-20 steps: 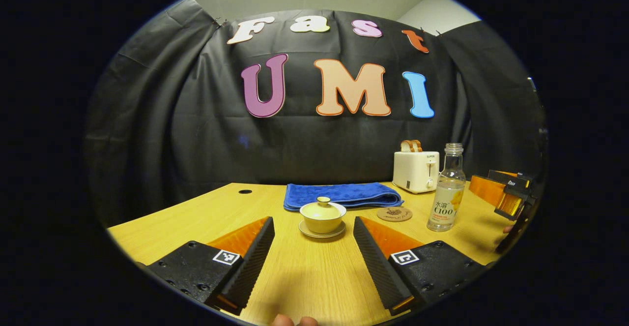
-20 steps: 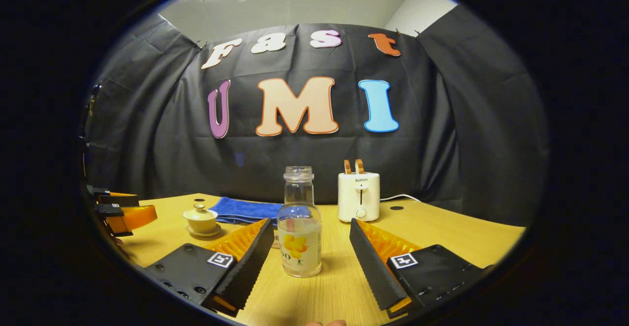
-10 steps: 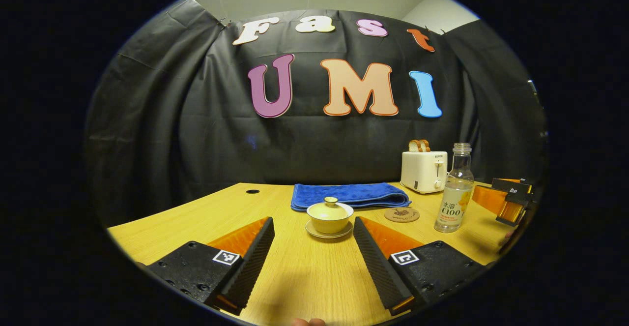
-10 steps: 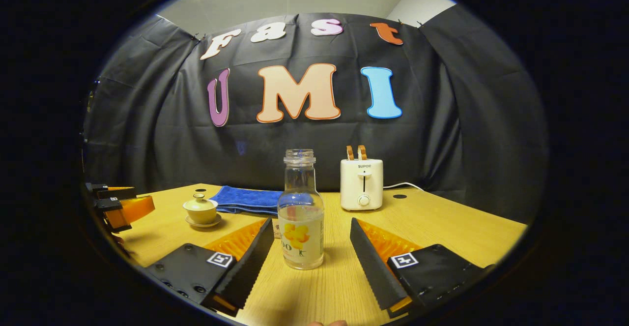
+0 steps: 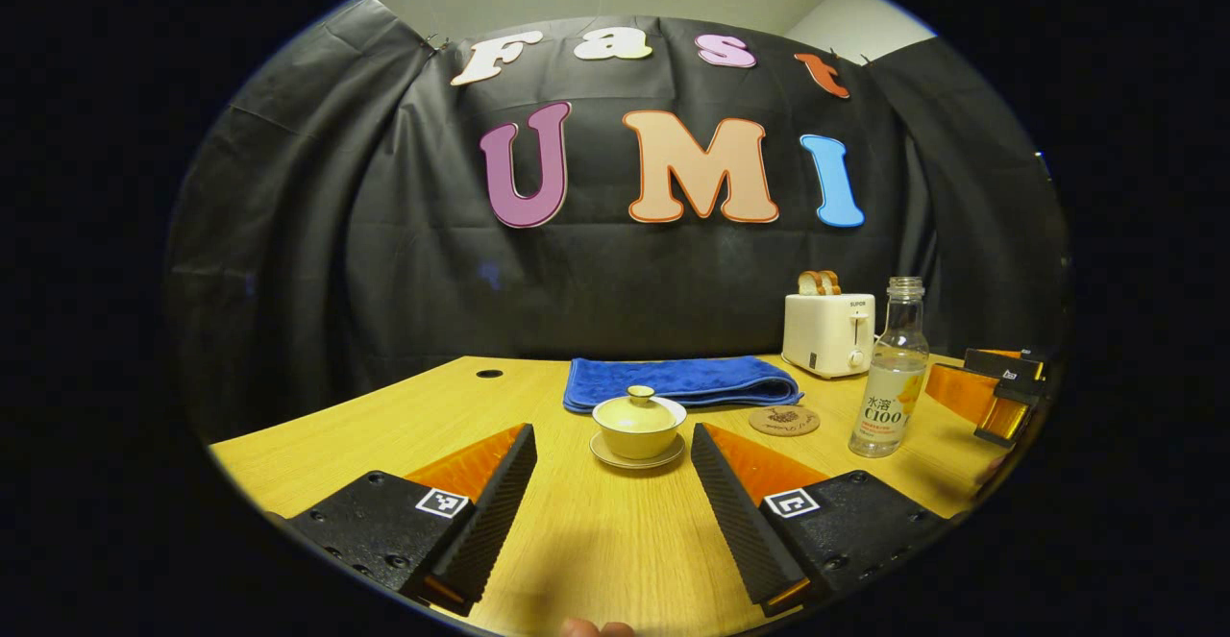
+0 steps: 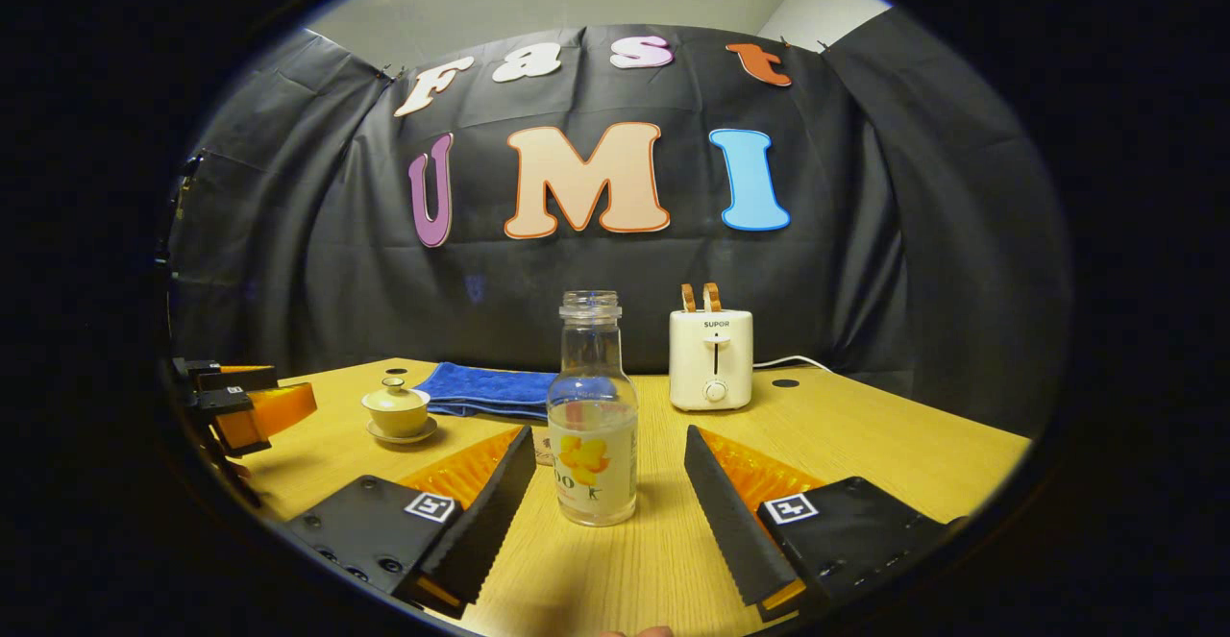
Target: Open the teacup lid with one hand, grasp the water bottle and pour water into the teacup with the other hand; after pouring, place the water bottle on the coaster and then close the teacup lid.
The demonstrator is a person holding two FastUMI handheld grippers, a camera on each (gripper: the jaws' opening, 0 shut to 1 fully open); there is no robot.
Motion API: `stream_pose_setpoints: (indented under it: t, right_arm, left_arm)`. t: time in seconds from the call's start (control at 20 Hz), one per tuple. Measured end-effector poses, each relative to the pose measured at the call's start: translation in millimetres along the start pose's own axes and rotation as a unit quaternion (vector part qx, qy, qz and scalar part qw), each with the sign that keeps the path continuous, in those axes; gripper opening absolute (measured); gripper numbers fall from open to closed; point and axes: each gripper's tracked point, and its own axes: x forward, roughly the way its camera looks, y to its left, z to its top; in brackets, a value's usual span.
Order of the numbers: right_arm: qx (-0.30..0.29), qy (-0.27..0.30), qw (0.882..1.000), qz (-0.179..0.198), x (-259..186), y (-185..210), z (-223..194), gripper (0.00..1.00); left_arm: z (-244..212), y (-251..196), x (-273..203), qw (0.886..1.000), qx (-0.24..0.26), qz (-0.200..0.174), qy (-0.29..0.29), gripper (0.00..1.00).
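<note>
Now, in the left gripper view, your left gripper (image 5: 613, 512) hovers low over the tabletop (image 5: 384, 426) with its fingers (image 5: 495, 502) spread wide and nothing between them. Straight ahead at 12 o'clock, just past the fingertips, the teacup (image 5: 638, 433) sits on its saucer (image 5: 638, 460) with the lid (image 5: 636, 408) on, not touched by either finger. Behind the cup lies a folded blue towel (image 5: 678, 379). At about 2 o'clock from the cup, the round coaster (image 5: 783, 420) lies flat and bare, and just beyond it to the right the water bottle (image 5: 890, 368) stands upright with no cap, partly filled. A white toaster (image 5: 826, 331) with two slices in its slots stands behind the bottle, near the wall. Your right gripper (image 5: 995, 392) shows at 3 o'clock, close beside the bottle.

Next, in the right gripper view, your right gripper (image 6: 610, 522) has its fingers (image 6: 716, 512) released, wide apart on either side of the water bottle (image 6: 592, 426); the bottle stands on the tabletop (image 6: 865, 445) between them at 12 o'clock, and neither finger touches it. The toaster (image 6: 711, 358) is at 1 o'clock behind it. The teacup (image 6: 395, 410), lid on, sits at 10 o'clock with the towel (image 6: 480, 389) behind it, and your left gripper (image 6: 245, 406) shows at 9 o'clock beside the cup.
</note>
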Motion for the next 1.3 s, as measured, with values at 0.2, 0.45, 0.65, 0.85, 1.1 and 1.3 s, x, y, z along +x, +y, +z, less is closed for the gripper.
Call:
stream_pose_setpoints:
  t: [0.2,0.45,0.65,0.85,1.1,1.3]
  right_arm:
    - [0.000,0.000,1.000,0.003,-0.6,1.2,0.1,0.98]
    - [0.000,0.000,1.000,0.005,-1.8,2.0,0.3,0.96]
    - [0.000,0.000,1.000,0.005,-2.0,1.9,0.3,0.99]
    - [0.001,0.001,1.000,0.007,-1.5,2.7,0.2,0.99]
    - [0.001,0.001,1.000,0.010,0.0,2.8,-0.8,0.99]
    - [0.001,0.001,1.000,0.009,0.7,-0.3,-1.0,0.96]
  left_arm:
    - [-3.4,-6.4,15.4,1.000,0.010,-0.005,0.014,0.95]
    - [-7.5,-11.8,41.1,0.999,0.020,-0.011,0.028,0.95]
    - [-10.1,-15.3,61.2,0.999,0.028,-0.018,0.038,0.95]
    - [-11.9,-16.9,80.1,0.998,0.047,-0.024,0.043,0.95]
    - [-19.3,-19.1,104.3,0.995,0.066,-0.029,0.065,0.95]
    - [-23.4,-14.8,119.8,0.994,0.072,-0.026,0.081,0.95]
